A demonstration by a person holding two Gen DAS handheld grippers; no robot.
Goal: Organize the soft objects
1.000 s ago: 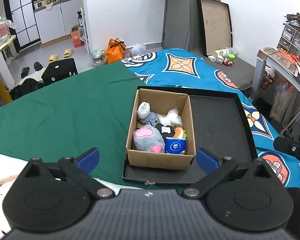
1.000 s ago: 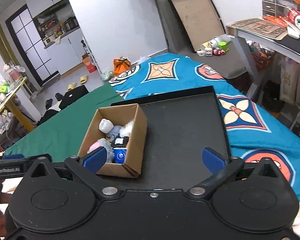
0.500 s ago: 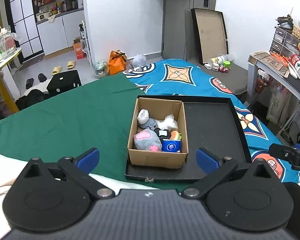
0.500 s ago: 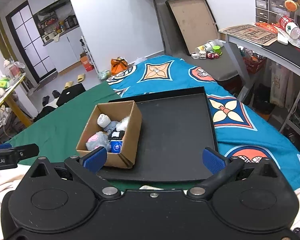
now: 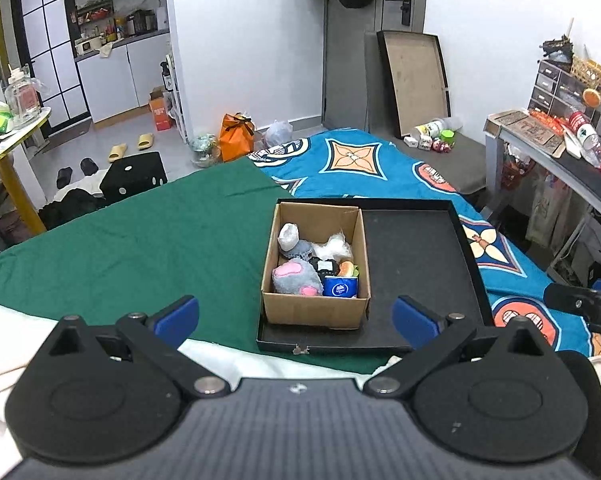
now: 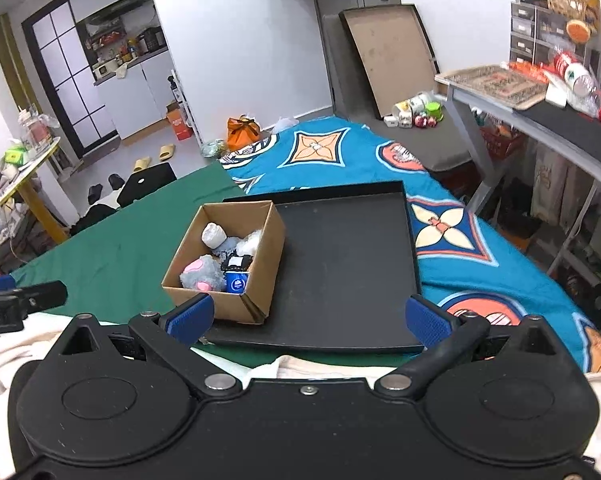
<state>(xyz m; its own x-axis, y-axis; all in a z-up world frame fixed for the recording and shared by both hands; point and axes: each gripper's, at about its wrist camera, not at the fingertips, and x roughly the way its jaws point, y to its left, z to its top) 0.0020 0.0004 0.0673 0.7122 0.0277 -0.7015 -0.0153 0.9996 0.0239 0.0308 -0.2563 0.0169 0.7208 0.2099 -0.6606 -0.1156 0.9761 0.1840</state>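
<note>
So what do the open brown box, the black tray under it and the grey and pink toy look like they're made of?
The open brown box looks like corrugated cardboard: matte, with folded flaps. The shallow black tray seems rigid board or plastic with a dull finish; hard to tell. The grey and pink toy looks like fuzzy plush fabric.

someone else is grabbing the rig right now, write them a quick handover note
Left gripper: open, holding nothing, held back from the cardboard box.
Right gripper: open, holding nothing, also short of the box.
The box sits at the left end of the black tray on the bed. Inside it: grey and pink plush, blue tissue pack, white roll, clear plastic wrap, and a few smaller items.
Done: nothing visible outside the box.
Left: the tray's right side is bare; likely take the soft items out and lay them there.
</note>
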